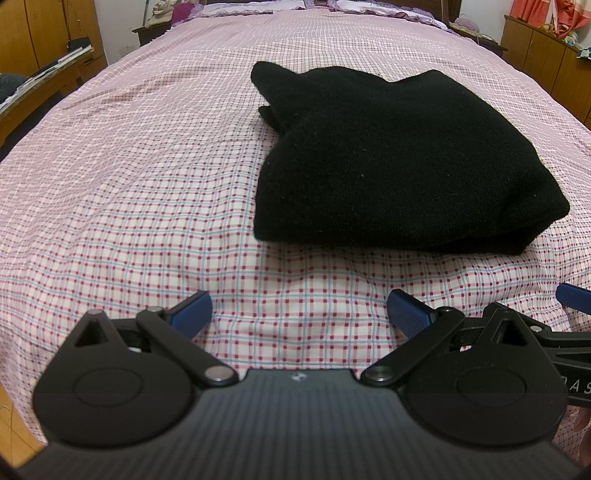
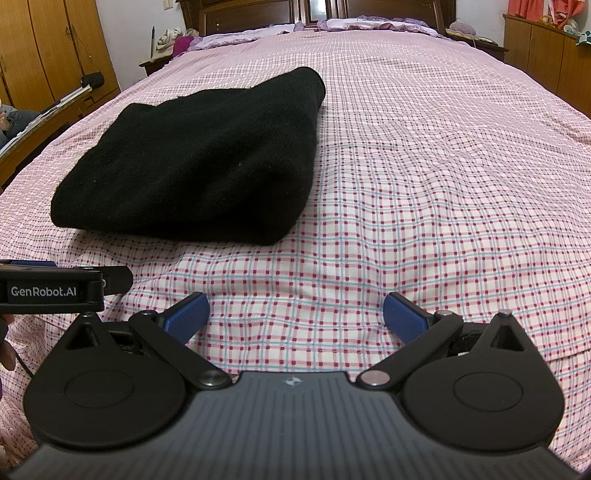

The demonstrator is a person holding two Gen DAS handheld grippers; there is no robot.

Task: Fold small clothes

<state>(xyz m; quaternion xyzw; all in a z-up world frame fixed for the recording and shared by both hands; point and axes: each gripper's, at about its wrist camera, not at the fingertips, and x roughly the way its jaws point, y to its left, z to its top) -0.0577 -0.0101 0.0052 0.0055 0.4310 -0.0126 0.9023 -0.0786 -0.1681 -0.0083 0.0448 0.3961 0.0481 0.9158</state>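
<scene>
A black knitted garment [image 1: 388, 158] lies folded into a thick bundle on the checked bedspread [image 1: 147, 184]. The left wrist view has it ahead and to the right; the right wrist view has the garment [image 2: 195, 158] ahead and to the left. My left gripper [image 1: 299, 314] is open over bare bedspread, short of the bundle's near edge, with nothing between its blue pads [image 1: 192, 314]. My right gripper [image 2: 295, 317] is open too, over the bedspread [image 2: 424, 184], also holding nothing. The two grippers sit side by side: the left gripper's body [image 2: 51, 290] shows at the right view's left edge.
Pillows [image 2: 369, 24] and a dark headboard [image 2: 258, 13] lie at the bed's far end. Wooden cabinets [image 2: 546, 48] stand along the right, wardrobes [image 2: 44, 48] and a cluttered low shelf [image 1: 48, 77] along the left. A hand [image 2: 7, 354] shows at the left edge.
</scene>
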